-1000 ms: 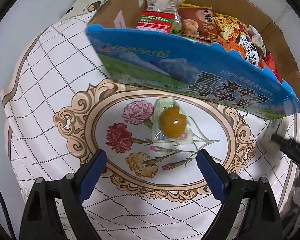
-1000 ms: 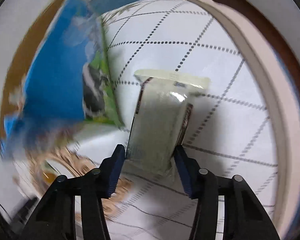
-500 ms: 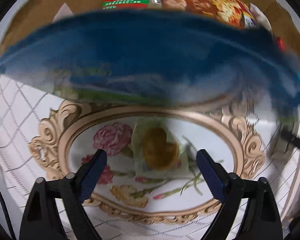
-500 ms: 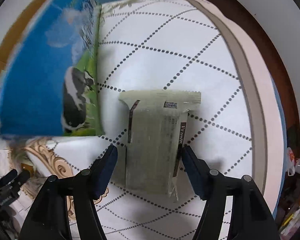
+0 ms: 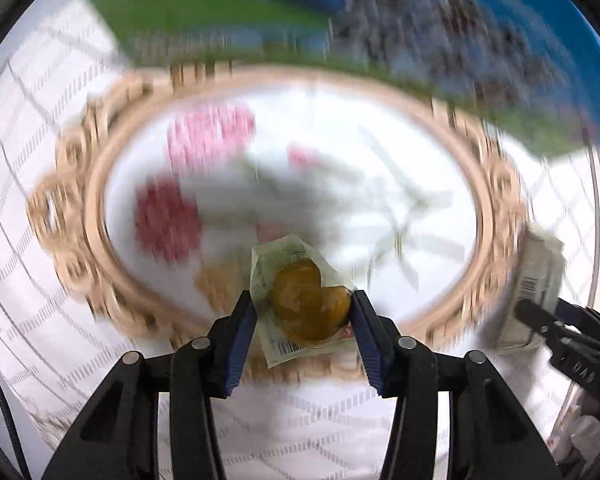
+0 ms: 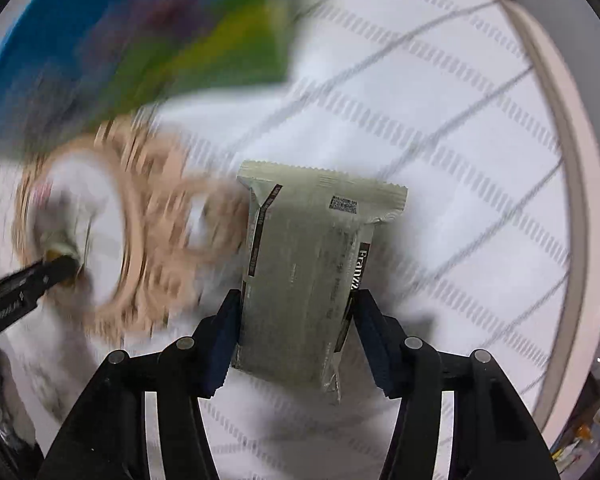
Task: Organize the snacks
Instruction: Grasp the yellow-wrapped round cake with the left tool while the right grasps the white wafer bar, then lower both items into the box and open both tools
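Left gripper (image 5: 304,316): blue pads pressed against both sides of a clear packet with an orange-brown round sweet (image 5: 306,300) inside; barcode visible at the packet's near edge. Packet sits between the fingers, above the floral oval medallion of the tablecloth (image 5: 40,128); background heavily motion-blurred, so whether the packet touches the cloth cannot be told.

Right gripper (image 6: 296,332): pads closed narrowly on the near half of a pale grey-green flat snack pack (image 6: 312,264), dark side stripes, printed code near its far serrated end. Far end of the pack projects well beyond the fingertips. A shadow lies on the cloth around it.

Blue-and-green carton (image 5: 420,24): far side of the table, blurred in both views; in the right wrist view it fills the far left (image 6: 100,40).

Cross-views: in the left wrist view the grey-green pack and the right gripper's black tip appear at the right edge (image 5: 540,312); in the right wrist view the left gripper's tip with the orange sweet appears at the left edge (image 6: 56,264).

Tablecloth: white, dotted diamond grid, tan border.
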`<state>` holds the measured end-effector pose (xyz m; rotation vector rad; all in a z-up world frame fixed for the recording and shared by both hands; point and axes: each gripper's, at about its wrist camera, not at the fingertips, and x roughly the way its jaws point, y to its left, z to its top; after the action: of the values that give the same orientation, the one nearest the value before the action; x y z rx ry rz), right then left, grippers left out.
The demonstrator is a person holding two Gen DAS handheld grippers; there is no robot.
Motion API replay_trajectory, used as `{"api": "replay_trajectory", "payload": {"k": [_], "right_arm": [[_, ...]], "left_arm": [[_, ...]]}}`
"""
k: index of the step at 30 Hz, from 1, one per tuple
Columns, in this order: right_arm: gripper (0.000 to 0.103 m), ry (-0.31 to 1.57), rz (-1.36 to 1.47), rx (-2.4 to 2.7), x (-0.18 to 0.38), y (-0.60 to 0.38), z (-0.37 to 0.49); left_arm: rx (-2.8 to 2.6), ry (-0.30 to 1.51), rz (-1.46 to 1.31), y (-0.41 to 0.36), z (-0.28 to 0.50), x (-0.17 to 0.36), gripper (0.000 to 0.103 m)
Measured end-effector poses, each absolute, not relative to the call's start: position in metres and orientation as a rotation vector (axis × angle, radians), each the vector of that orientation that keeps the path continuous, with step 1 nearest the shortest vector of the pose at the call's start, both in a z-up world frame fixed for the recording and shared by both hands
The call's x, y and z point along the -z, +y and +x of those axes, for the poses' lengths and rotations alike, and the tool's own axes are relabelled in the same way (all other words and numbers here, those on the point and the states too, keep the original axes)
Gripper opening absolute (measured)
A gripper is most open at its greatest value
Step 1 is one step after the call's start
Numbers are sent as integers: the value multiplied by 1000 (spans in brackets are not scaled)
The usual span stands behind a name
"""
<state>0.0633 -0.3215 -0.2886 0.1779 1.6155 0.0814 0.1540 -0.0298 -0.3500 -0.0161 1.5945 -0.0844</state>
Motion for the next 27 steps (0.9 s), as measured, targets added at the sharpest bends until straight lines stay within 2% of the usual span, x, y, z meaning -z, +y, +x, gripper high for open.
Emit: {"api": "replay_trajectory", "payload": {"k": [5,13,19,27], "right_arm": [[59,1655,107,-185,294,-283,30],[61,1642,110,-136,308,-263,33],[65,1639,122,-92,317,-273,56],[63,1633,102,-82,315,-269,61]], "left_arm": [[123,1651,-21,-33,126,366,46],[102,1680,-16,-39,135,394,49],[93,1670,-5,-34,138,398,49],[104,1640,20,-32,123,383,44]]}}
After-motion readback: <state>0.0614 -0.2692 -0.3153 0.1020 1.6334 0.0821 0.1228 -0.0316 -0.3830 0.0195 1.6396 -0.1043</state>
